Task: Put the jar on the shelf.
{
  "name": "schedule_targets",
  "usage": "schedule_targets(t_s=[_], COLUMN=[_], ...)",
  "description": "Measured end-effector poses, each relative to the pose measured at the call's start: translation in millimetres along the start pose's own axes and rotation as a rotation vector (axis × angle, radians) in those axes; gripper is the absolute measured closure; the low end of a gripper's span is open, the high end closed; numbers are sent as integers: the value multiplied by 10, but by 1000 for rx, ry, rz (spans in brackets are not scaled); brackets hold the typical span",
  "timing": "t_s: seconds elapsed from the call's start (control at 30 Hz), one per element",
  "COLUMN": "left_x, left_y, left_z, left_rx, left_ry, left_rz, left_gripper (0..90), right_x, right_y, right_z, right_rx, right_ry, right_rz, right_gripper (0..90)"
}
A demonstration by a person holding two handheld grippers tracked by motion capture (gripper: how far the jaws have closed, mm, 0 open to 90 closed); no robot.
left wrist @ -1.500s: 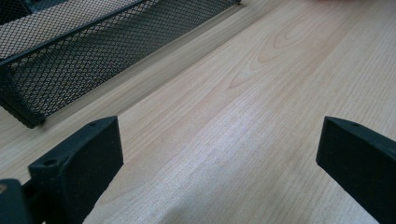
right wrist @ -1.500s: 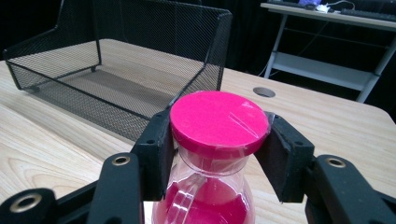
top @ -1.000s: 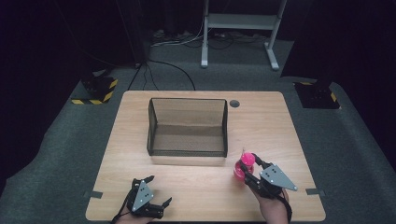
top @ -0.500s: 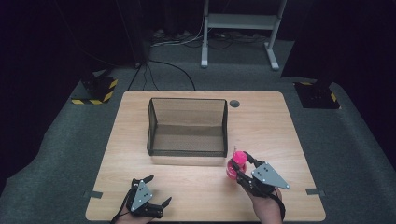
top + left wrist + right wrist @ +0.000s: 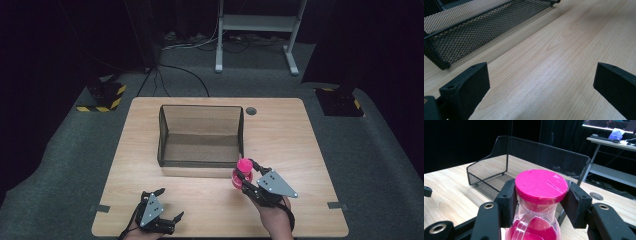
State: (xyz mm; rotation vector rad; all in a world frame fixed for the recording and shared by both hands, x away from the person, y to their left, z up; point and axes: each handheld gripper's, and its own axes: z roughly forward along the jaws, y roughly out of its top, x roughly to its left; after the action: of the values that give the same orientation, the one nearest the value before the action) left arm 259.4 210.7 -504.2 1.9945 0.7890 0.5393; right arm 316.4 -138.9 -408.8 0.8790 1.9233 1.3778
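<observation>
1. Pink hourglass [image 5: 243, 172], high view: it stood upright in the right gripper [image 5: 246, 176], near the front right corner of the black mesh basket [image 5: 165, 135], above the wooden table [image 5: 300, 145]. The jaws were clamped on it just below its pink cap. The person's right hand [image 5: 275, 217] came in from the bottom edge.
2. High view, left side: the left gripper [image 5: 169, 204] sat low at the table's near edge, well apart from the basket and from the hourglass, jaws spread with nothing between them.
3. Left gripper view: both black jaws stood wide apart over bare wood grain. The basket's [image 5: 474, 32] low front wall ran across the upper left, some way ahead of the jaws.
4. Right gripper view: the hourglass [image 5: 536, 207] sat squarely between the jaws, pads [image 5: 510, 202] pressed on either side under the cap. The clear body showed pink fill in the lower bulb. The basket [image 5: 499, 170] lay just behind it, open side facing the camera. A round hole [image 5: 596, 195] in the tabletop showed at right.
</observation>
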Motion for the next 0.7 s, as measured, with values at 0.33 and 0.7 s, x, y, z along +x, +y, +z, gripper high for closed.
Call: schedule_targets(t_s=[0.33,0.7], left_x=[8,16], left_y=[-2,-5], left_z=[-5,-9], left_rx=[-5,-11], left_ry=[-9,-18], left_rz=[-3,-10], left_gripper=[10,10], right_x=[111,145], right_y=[109,189], right_z=[152,345], right_rx=[-7,-9], right_ry=[26,39], right_rz=[-24,-25], right_gripper=[489,489])
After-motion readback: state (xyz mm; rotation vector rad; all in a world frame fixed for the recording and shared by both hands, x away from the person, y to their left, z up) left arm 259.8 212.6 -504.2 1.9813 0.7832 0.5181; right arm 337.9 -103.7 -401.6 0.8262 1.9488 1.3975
